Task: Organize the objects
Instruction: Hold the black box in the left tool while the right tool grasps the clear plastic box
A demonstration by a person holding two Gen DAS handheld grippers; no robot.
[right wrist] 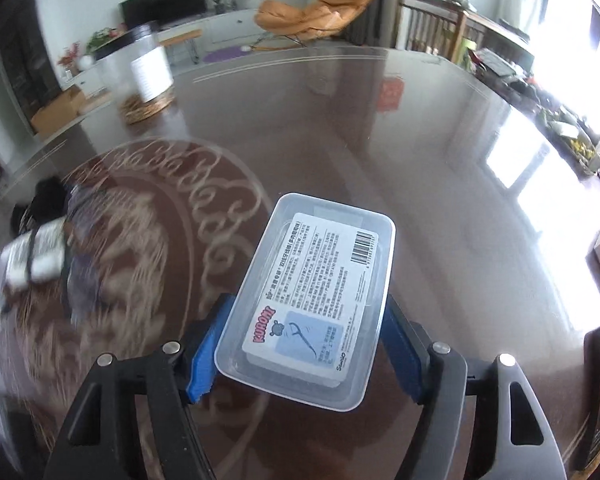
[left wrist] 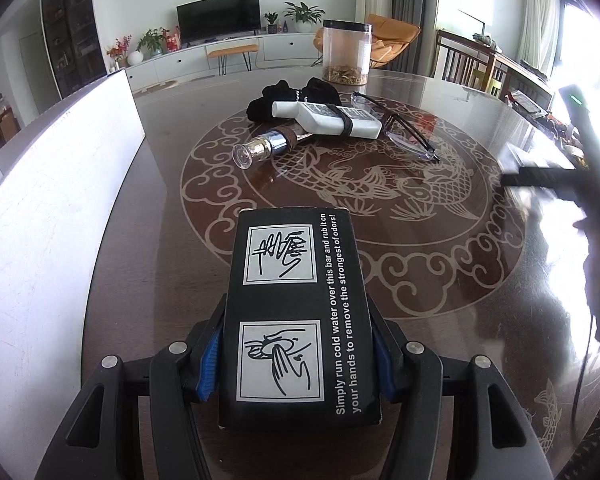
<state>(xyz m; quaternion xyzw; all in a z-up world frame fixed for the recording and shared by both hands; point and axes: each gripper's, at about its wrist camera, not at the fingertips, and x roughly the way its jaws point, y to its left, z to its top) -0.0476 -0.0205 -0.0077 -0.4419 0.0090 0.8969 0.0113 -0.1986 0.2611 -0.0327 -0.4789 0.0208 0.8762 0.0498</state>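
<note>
I am holding the black box [left wrist: 296, 320] clamped between the blue pads of my left gripper [left wrist: 300, 356], above the round table [left wrist: 440, 280]. Ahead of it are lying a white bottle [left wrist: 328, 119] and glasses [left wrist: 404, 128]. My right gripper [right wrist: 306, 354] is gripping the clear plastic box [right wrist: 312, 300].

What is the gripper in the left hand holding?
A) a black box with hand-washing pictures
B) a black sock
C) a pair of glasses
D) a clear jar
A: in the left wrist view the left gripper has its blue pads pressed on both sides of the black box, which bears two drawings of hands and white print about removing odors.
</note>
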